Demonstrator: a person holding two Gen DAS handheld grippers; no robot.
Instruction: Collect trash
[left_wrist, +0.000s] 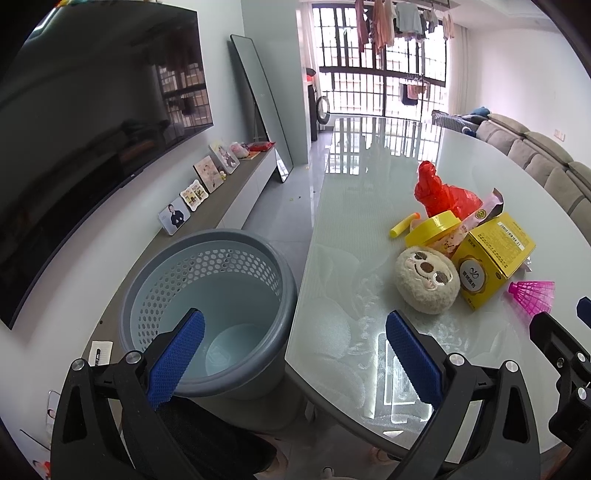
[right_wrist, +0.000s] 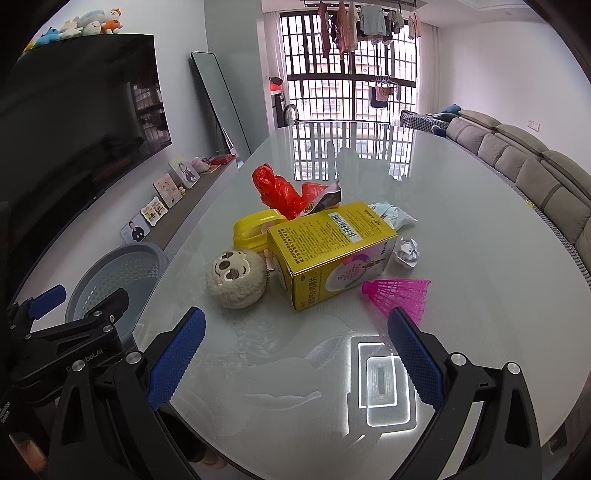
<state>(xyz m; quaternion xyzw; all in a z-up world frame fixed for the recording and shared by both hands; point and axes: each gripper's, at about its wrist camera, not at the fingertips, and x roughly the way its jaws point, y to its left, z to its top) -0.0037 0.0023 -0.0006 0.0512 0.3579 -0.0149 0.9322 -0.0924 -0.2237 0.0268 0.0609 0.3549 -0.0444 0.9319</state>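
left gripper and right gripper: jaws spread, empty. trash pile on glass table: yellow box, red bag, crumpled paper. plush ball fronts the box. bin beside the table edge.

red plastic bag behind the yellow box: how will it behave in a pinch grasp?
The red plastic bag looks like thin, crumpled film, so probably floppy and very light. It would likely collapse between the jaws and trail loose folds. Its glossy surface may slip, so pinching the bunched upright peak seems safest.
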